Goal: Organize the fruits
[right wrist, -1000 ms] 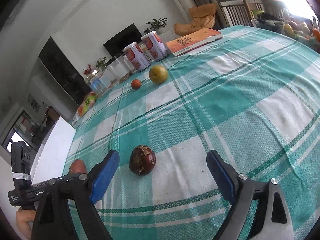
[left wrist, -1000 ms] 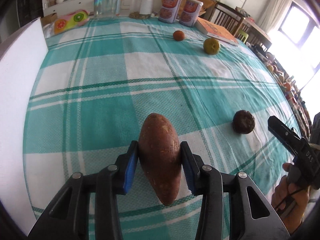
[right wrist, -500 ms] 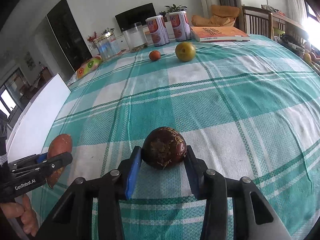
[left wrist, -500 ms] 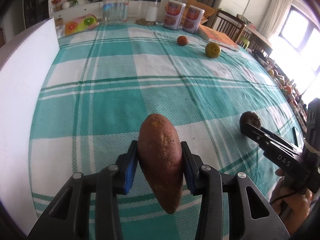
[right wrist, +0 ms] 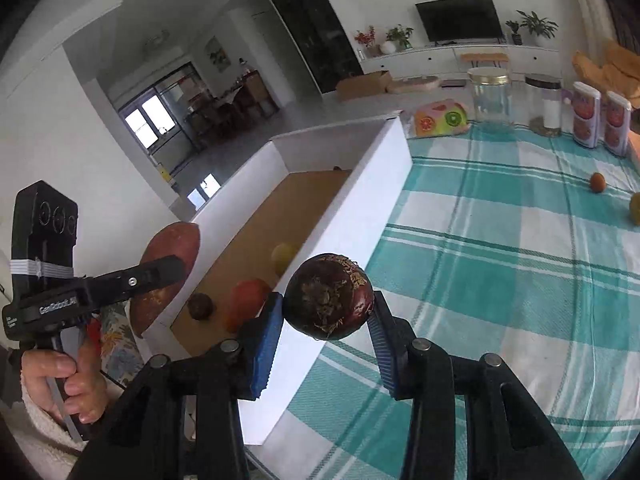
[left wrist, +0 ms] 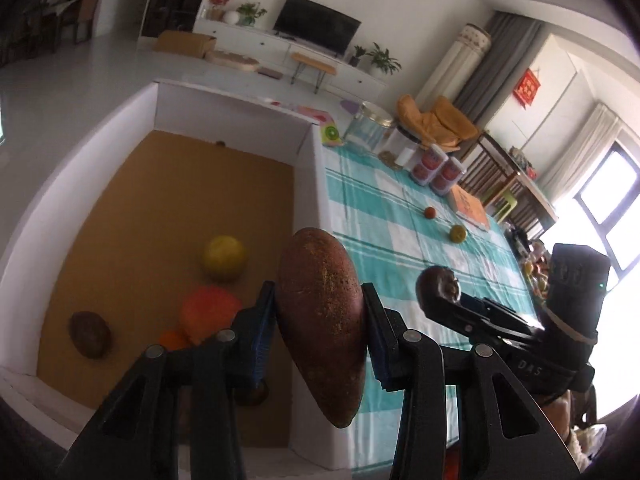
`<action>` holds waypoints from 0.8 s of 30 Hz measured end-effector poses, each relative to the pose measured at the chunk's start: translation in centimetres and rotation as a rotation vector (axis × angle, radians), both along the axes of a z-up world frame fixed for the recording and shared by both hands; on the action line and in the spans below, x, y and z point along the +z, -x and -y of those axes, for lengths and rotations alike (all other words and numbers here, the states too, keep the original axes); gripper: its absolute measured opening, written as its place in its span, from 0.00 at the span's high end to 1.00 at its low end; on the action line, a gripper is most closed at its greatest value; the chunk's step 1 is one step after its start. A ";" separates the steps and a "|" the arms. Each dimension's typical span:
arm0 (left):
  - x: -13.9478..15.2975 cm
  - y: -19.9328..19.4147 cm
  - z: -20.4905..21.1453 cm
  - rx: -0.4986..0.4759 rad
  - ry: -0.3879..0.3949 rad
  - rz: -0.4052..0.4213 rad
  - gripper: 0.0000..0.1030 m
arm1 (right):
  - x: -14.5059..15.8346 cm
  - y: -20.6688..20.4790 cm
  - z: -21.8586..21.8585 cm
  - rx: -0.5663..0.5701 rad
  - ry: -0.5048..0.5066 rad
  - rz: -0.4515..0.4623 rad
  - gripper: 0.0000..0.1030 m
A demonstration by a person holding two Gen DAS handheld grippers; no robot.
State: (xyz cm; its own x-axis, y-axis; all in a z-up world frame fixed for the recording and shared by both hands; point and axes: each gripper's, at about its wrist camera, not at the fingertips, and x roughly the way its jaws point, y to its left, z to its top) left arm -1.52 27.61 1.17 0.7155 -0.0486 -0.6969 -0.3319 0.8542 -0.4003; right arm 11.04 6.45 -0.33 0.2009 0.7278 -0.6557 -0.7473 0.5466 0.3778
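Sweet potato (left wrist: 320, 344) was clamped in my left gripper (left wrist: 320, 336) above the white box (left wrist: 312, 184). My right gripper (right wrist: 326, 320) pinched the dark round fruit (right wrist: 328, 296).

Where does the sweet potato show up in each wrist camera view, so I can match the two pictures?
Left wrist: the sweet potato fills the lower centre, clamped between the left gripper pads.
Right wrist: the sweet potato sits at the left edge, held beside the box.
Shared landmark: the white box with a brown floor, at the edge of the checked tablecloth.
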 end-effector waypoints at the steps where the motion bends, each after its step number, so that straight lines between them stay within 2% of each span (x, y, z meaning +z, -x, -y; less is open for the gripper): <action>1: -0.8 -0.3 -1.7 0.044 -0.015 -0.035 0.59 | 0.4 0.9 -2.4 0.048 0.028 0.031 0.58; 3: -2.8 -0.9 -4.6 0.116 -0.036 -0.100 0.59 | 0.5 2.0 -6.6 0.114 0.110 0.110 0.58; 6: -5.5 -1.8 -6.9 0.169 -0.063 -0.189 0.59 | -0.6 2.5 -11.3 0.163 0.232 0.188 0.58; 9: -6.9 -2.0 -8.0 0.221 -0.045 -0.249 0.56 | -1.6 2.3 -13.8 0.186 0.301 0.211 0.57; 10: -6.7 -1.8 -8.1 0.236 -0.040 -0.234 0.51 | -1.2 2.0 -13.7 0.182 0.296 0.204 0.54; 11: -6.1 -1.6 -8.0 0.246 -0.051 -0.210 0.47 | -0.6 1.7 -13.1 0.172 0.269 0.194 0.51; 13: -4.6 -1.1 -7.4 0.276 -0.110 -0.166 0.26 | 1.1 1.3 -11.3 0.137 0.197 0.197 0.43; 17: -1.8 -0.9 -4.4 0.259 -0.186 -0.062 0.23 | 3.3 -1.1 -5.8 -0.002 0.129 0.262 0.28; 18: -1.2 -1.1 -3.2 0.233 -0.194 -0.039 0.22 | 3.2 -1.7 -4.1 -0.052 0.125 0.275 0.19; 19: -0.8 -1.5 -1.8 0.198 -0.201 -0.017 0.20 | 2.6 -2.4 -2.2 -0.105 0.125 0.283 0.11; 20: -0.4 -1.9 -0.1 0.158 -0.208 0.002 0.20 | 1.7 -3.4 -0.2 -0.168 0.132 0.285 0.08; 22: 0.3 -2.8 3.3 0.055 -0.209 0.042 0.19 | -1.2 -5.2 3.8 -0.284 0.193 0.279 0.07; 24: 0.4 -3.9 7.4 -0.073 -0.201 0.065 0.16 | -5.1 -6.9 8.0 -0.396 0.305 0.252 0.07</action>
State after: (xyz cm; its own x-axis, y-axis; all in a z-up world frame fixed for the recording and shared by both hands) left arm 2.34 20.23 1.57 0.7587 0.0340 -0.6505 -0.2459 0.9397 -0.2376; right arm 17.90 -1.55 -5.43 0.5980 0.3500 -0.7211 -0.5094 0.8605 -0.0048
